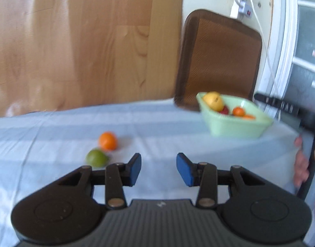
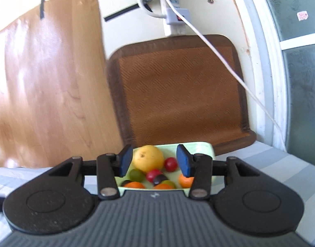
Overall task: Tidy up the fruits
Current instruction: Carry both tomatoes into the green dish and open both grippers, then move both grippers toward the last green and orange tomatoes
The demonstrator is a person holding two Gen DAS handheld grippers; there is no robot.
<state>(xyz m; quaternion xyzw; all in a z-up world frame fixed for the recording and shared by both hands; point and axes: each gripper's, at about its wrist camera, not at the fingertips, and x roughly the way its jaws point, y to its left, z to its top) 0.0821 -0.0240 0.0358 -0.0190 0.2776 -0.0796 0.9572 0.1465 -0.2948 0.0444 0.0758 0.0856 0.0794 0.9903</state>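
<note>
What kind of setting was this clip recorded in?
Most likely a home, perhaps a dining corner. A table under a pale striped tablecloth holds a green fruit bowl; behind it are a wood-laminate floor, a brown woven mat and a white power strip with cables by a frosted-glass door.

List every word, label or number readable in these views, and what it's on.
None can be read.
Pale lettering on the right claw's black body: too blurred.
Pink sticker on the window glass: print too small.
White mark on each claw's grey base: a logo, not legible text.
</note>
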